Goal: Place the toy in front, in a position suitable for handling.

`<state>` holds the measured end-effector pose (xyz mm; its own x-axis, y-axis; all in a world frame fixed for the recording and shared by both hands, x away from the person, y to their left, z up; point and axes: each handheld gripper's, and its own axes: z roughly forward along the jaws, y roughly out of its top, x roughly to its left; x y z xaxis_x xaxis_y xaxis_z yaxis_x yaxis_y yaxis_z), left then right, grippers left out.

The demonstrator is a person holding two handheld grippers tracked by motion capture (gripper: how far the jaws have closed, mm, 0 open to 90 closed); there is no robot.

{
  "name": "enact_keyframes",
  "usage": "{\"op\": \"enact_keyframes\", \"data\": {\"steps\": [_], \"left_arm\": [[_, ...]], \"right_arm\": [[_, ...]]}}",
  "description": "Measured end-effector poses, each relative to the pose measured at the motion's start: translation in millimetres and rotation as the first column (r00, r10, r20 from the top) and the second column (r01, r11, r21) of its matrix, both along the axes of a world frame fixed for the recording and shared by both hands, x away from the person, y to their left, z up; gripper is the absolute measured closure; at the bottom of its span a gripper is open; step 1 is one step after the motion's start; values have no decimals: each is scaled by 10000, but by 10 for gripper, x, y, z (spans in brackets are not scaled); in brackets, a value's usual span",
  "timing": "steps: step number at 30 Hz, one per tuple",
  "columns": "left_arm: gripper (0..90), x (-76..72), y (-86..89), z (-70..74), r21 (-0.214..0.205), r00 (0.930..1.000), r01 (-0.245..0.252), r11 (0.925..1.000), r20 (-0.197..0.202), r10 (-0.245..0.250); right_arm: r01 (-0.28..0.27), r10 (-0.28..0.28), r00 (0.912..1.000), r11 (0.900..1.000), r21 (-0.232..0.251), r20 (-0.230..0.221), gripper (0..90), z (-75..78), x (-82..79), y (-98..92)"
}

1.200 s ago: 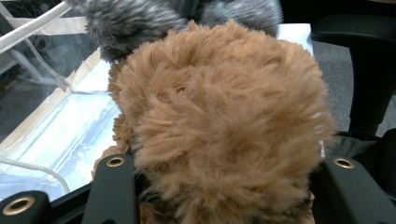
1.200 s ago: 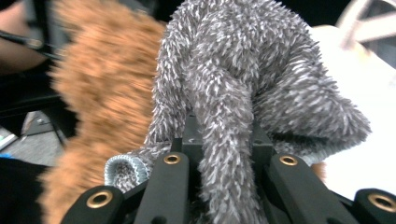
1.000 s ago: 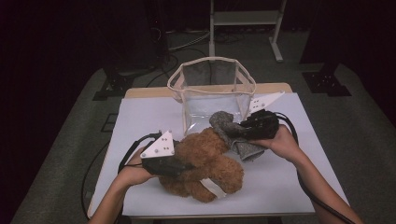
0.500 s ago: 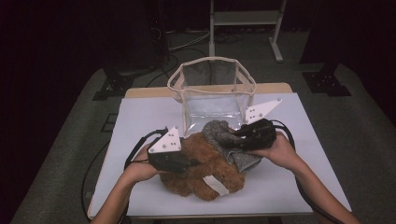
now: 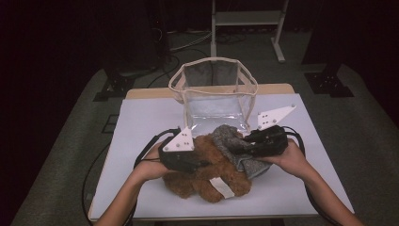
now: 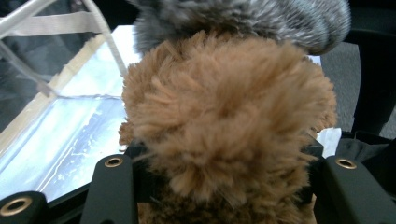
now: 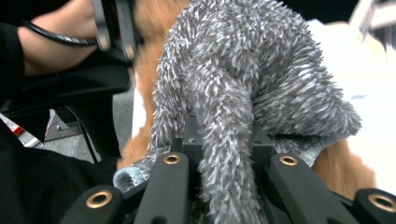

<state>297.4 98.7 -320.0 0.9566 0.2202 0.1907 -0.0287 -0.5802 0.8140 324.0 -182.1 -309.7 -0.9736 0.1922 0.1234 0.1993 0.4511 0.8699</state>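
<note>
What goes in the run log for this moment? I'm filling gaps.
left gripper: shut on brown plush toy | right gripper: shut on grey plush cloth | clear bag: open, behind them

The plush bear point(image 5: 207, 172) is shaggy russet brown, with a pale cream tag; the fuzzy cloth point(image 5: 235, 149) is mottled grey flecked with white; the pouch point(image 5: 214, 96) is clear with beige trim; the surface point(image 5: 141, 122) is pale lavender-white; both claws are black, topped by white plates.
</note>
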Motion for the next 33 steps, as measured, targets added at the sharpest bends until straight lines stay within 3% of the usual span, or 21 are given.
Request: {"op": "enact_keyframes", "data": {"steps": [3, 5, 9, 12, 18, 21, 25, 27, 30, 33], "left_arm": [[434, 44, -55, -12, 150, 10000, -69, 9999, -9, 70], [435, 82, -66, -17, 171, 9999, -157, 9997, -47, 158], [435, 113, -159, -53, 413, 10000, -32, 9991, -92, 36], [434, 108, -288, -82, 635, 9999, 123, 9979, -74, -119], [434, 134, -528, -123, 1188, 9987, 514, 9916, -99, -506], [432, 165, -639, -160, 1409, 9975, 710, 9875, -160, -694], [423, 187, -763, -197, 1616, 9963, 852, 9832, -218, -828], [407, 201, -796, -199, 1739, 9956, 924, 9804, -292, -886], [374, 229, -819, -200, 1846, 9959, 883, 9788, -352, -832], [302, 223, -808, -190, 1775, 9954, 910, 9799, -457, -841]], "right_arm": [[34, -31, 9999, 9997, -224, 124, 747, -14, -17, 39], [99, -101, 9999, 9999, -133, -115, 747, -95, -10, -42], [327, -360, 9969, 9983, -489, -694, 746, -372, -77, -229], [727, -831, 9917, 9917, -1064, -976, 746, -564, -117, -440], [2230, -2432, 9613, 9627, -1530, -1294, 745, -807, -175, -1019], [2981, -3217, 9375, 9391, -1707, -1326, 743, -878, -184, -1296], [3774, -4116, 9038, 8957, -2351, -1175, 740, -1008, -166, -1551], [3964, -4362, 8900, 8841, -2475, -1329, 735, -1095, -156, -1638], [4002, -4520, 8819, 8680, -2940, -1338, 704, -1221, -152, -1670], [3966, -4513, 8796, 8703, -2920, -1506, 631, -1255, -155, -1657]]}}
